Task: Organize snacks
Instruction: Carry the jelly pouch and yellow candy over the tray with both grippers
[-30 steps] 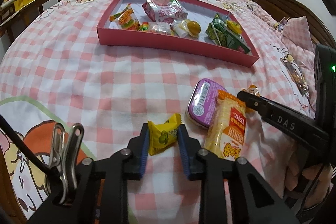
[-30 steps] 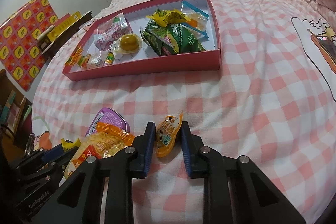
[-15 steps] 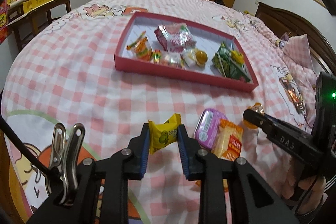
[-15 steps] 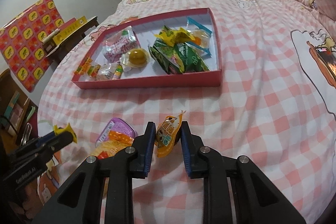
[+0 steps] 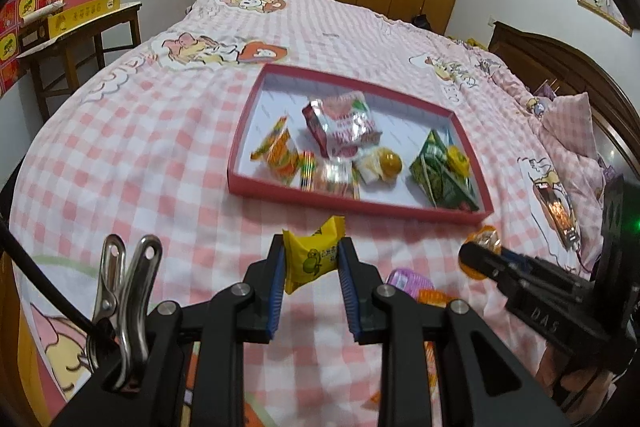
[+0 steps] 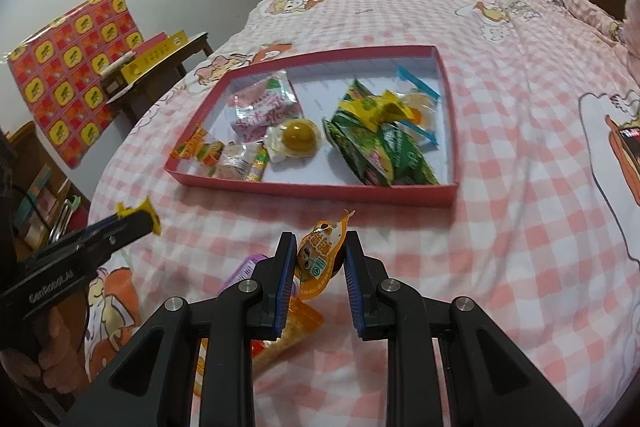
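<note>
My left gripper [image 5: 312, 259] is shut on a yellow snack packet [image 5: 314, 261], held up off the bed on the near side of the red tray [image 5: 352, 201]. My right gripper [image 6: 318, 259] is shut on an orange snack sachet [image 6: 320, 255], also lifted, in front of the red tray [image 6: 320, 189]. The tray holds several snacks: a pink-and-white bag [image 5: 342, 125], green packets [image 6: 380, 143] and a yellow jelly cup [image 6: 298, 137]. Each gripper shows in the other's view: the right gripper [image 5: 480, 253] low at the right and the left gripper [image 6: 136, 217] at the left.
A purple tin [image 5: 410, 281] and an orange cracker pack [image 6: 288, 331] lie on the pink checked bedspread [image 5: 160, 167] below the grippers. A wooden side table [image 5: 76, 39] stands left of the bed. The headboard [image 5: 560, 63] and a pillow [image 5: 568, 127] are at the right.
Both grippers have risen with their snacks, so the tray and the bed look further away and more of the room shows. The purple tin and cracker pack stayed on the bed.
</note>
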The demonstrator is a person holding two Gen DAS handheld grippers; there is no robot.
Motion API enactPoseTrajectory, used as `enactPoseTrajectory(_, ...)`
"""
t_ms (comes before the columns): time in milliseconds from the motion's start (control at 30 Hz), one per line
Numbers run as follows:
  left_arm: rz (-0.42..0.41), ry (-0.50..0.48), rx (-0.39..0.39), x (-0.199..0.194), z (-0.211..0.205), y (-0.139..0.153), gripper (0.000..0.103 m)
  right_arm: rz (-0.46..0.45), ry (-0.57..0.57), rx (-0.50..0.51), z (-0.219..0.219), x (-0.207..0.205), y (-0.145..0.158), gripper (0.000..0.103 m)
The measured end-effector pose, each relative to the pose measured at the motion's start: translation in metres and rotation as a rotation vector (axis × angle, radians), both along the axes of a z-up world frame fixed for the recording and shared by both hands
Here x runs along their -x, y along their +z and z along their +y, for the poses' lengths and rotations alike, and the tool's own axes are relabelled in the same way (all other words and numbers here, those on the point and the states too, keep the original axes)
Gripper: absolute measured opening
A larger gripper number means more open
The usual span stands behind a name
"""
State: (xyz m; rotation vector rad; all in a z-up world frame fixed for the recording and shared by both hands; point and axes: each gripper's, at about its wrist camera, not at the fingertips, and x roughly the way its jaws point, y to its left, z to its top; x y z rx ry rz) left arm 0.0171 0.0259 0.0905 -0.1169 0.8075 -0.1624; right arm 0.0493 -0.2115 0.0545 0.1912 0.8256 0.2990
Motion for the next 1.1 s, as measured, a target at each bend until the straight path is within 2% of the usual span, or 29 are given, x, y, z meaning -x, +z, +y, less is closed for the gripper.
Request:
enactPoseTrajectory(633,-0.084,0.033,-0.024,-0.077,-0.001,0.022,0.026,-0.045,0.051,0.027,0.020,-0.039,0.014,0.025)
enactPoseTrajectory(933,-0.135,0.030,-0.058,-0.115,-0.013,0.017,0.026,-0.079,0.050,0.067,0.025,-0.059,0.012,0.025)
enactPoseTrajectory(1100,-0.106,0.039,-0.044,-0.132,-0.012,0.006,0.026,-0.071,0.057,0.082,0.026,-0.068,0.003,0.025)
